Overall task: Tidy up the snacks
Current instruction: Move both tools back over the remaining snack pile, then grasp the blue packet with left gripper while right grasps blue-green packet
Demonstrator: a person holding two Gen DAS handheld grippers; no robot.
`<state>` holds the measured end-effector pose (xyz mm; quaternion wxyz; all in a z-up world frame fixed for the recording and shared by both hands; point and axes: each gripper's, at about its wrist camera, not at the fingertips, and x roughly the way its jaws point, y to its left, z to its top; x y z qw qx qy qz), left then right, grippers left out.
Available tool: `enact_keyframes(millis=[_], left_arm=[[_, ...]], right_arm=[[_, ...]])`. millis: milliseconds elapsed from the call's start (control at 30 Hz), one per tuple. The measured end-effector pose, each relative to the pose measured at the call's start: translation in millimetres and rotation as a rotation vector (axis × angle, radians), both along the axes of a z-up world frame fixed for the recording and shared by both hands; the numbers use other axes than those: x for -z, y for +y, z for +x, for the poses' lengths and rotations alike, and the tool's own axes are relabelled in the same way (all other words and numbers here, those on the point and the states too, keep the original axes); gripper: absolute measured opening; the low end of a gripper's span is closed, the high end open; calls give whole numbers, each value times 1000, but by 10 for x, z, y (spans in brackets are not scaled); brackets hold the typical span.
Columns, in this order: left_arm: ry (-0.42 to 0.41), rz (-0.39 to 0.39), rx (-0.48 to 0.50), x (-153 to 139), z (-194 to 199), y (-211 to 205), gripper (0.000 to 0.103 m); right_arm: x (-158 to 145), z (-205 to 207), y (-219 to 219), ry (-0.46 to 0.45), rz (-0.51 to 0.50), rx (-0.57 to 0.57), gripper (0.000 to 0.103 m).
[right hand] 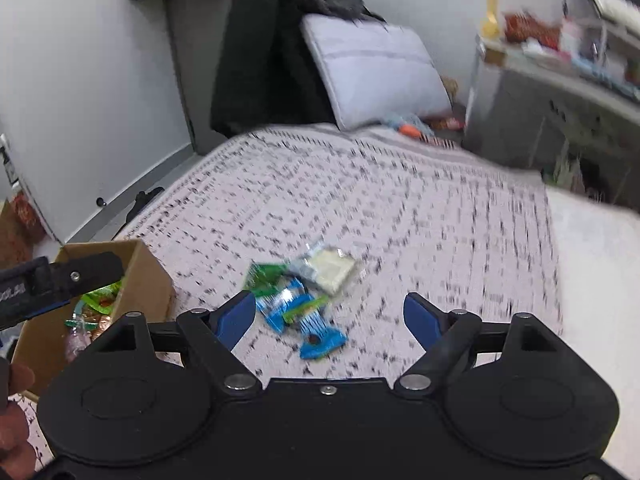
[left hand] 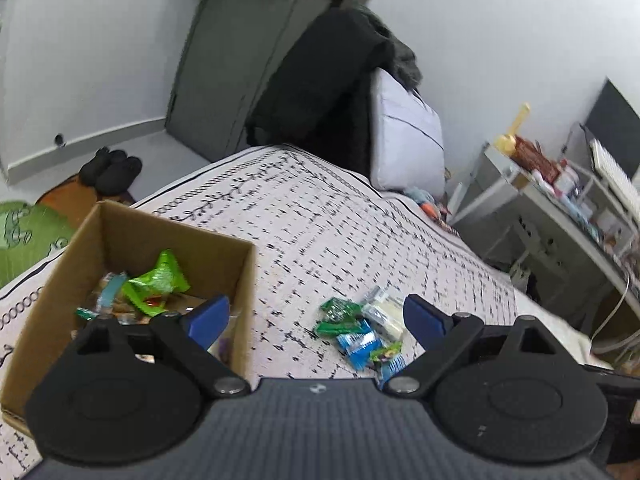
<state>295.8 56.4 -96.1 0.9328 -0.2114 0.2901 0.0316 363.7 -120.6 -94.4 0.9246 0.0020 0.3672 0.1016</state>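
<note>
A cardboard box (left hand: pixel 120 240) stands at the left on the patterned bed cover (left hand: pixel 320 220); inside lie several snacks, among them a bright green packet (left hand: pixel 160 280). A small pile of snack packets (left hand: pixel 360 328), green, blue and white, lies on the cover to the right of the box. My left gripper (left hand: pixel 316 316) is open and empty, its left finger over the box's right wall. In the right wrist view the same pile (right hand: pixel 304 292) lies just ahead of my open, empty right gripper (right hand: pixel 330 314). A left gripper finger (right hand: pixel 80 274) hangs over the box (right hand: pixel 148 280).
A pale pillow (left hand: pixel 404 136) and dark clothing (left hand: pixel 320 80) lean at the bed's head. A cluttered grey desk (left hand: pixel 560 208) stands to the right. Black slippers (left hand: pixel 112 168) and a green mat (left hand: pixel 24 228) lie on the floor to the left. A hand (right hand: pixel 16 420) shows at lower left.
</note>
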Motion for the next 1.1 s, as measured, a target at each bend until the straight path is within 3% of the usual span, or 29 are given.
enact_keyframes(millis=[233, 433, 767, 1100], left_arm=[[27, 55, 47, 103, 177, -360, 92], [25, 82, 75, 192, 326, -603, 89], [123, 77, 74, 512, 642, -696, 67], [183, 46, 59, 785, 896, -687, 66]], right_arm=[[302, 180, -324, 100, 153, 47, 80], [524, 296, -394, 146, 195, 11, 71], [836, 556, -340, 187, 209, -57, 61], [1061, 675, -148, 186, 191, -136, 61]])
